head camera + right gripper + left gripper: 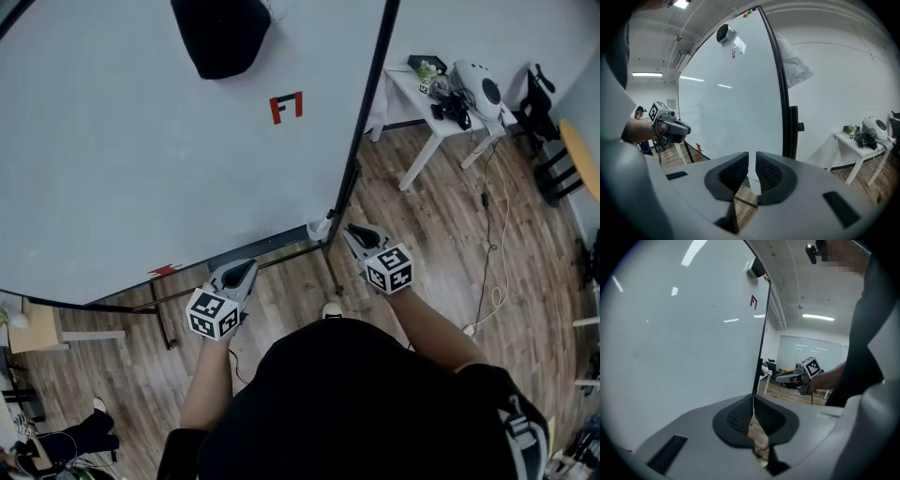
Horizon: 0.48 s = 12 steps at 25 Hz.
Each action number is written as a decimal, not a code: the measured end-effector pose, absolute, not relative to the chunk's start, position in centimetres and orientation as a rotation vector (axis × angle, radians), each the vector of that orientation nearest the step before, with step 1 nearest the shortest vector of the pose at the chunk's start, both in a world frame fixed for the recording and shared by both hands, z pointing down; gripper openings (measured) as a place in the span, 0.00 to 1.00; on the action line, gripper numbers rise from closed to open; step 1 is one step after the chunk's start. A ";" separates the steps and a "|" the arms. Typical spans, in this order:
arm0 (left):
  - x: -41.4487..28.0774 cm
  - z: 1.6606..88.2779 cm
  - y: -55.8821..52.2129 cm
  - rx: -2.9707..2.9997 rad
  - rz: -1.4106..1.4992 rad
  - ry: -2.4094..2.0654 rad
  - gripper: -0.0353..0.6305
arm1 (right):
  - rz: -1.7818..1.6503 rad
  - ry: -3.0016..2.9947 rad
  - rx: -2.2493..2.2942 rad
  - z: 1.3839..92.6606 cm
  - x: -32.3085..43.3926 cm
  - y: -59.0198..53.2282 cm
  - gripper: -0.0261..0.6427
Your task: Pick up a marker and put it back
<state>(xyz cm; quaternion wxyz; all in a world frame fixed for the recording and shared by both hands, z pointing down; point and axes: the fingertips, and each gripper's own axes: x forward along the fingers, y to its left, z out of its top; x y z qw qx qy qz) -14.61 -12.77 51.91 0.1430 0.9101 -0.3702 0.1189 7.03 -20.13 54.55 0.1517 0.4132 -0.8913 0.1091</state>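
A person stands before a large whiteboard (141,141) on a wheeled stand, a hand-held gripper in each hand, both aimed at the board's lower edge. The left gripper (246,269) has its ribbed pads pressed together at the tips with nothing between them. The right gripper (354,234), near the board's right corner, shows a narrow gap between its pads, and that gap is empty too.

No marker is in either grip, and none can be picked out with certainty. The likeliest candidates are a small red item (165,271) lying on the board's bottom ledge, just ahead of the left gripper, and whatever sits in the small white cup (320,228) at the corner of the frame, just in front of the right gripper. Both are too small to read.

With both grippers empty and held short of the board, this looks like the approach before the pick, though it could equally be the moment after the marker is set back.

If the pick is ahead, the next move calls for the right jaws to spread wider, line up across the marker's barrel and close on it squarely, so that a thin round pen does not roll off the ledge or slip from the pads.
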 end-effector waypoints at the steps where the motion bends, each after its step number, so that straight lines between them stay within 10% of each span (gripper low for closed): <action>1: -14.6 51.9 -12.6 2.628 0.343 -1.064 0.07 | 0.316 -2.557 1.191 54.5 7.1 -19.8 0.10; 12: -14.8 51.8 -11.1 2.649 0.346 -1.036 0.07 | 0.340 -2.562 1.222 54.3 7.0 -17.5 0.08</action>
